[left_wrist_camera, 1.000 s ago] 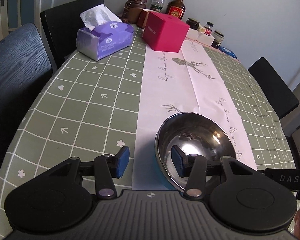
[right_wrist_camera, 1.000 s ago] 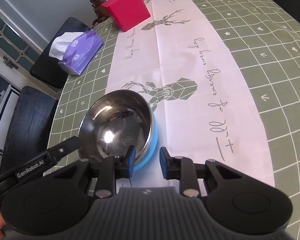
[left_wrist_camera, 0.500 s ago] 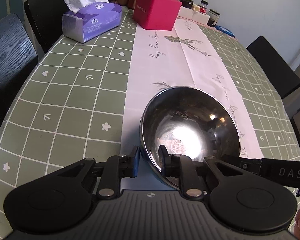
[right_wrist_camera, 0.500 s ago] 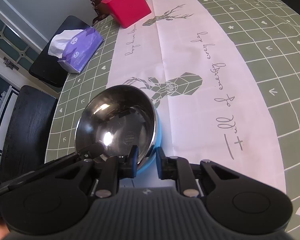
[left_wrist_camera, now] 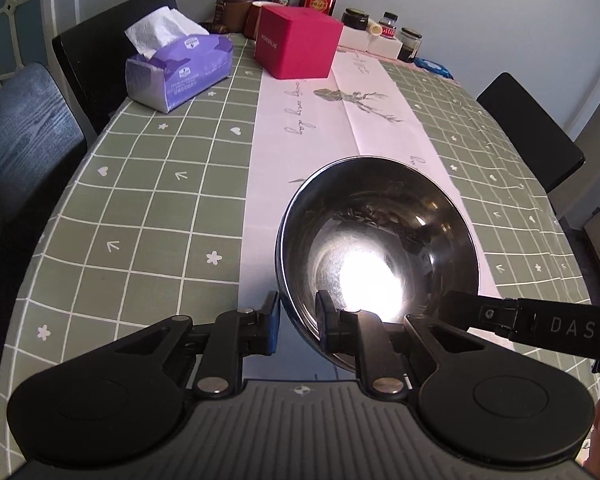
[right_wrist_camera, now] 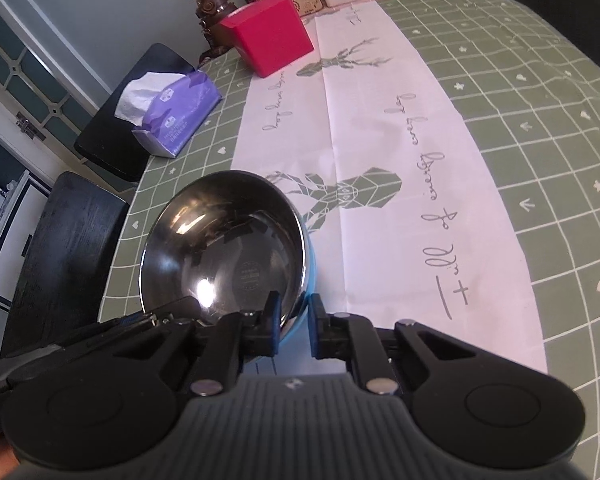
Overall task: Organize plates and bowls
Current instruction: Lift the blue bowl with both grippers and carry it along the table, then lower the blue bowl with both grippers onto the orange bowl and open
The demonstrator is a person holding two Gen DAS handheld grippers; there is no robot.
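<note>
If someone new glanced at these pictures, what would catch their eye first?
A shiny steel bowl with a blue outside dominates the near end of the table, its rim pinched by both the left gripper and the right gripper. Behind it, a bright red box sits on the pale deer-print runner.

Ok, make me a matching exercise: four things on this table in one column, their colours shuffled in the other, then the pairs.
Things:
1. tissue pack
2. gift box
3. bowl inside
4. table runner

Colours:
A. pale pink
B. shiny steel
C. purple
D. crimson

Pairs: 1-C, 2-D, 3-B, 4-A
</note>
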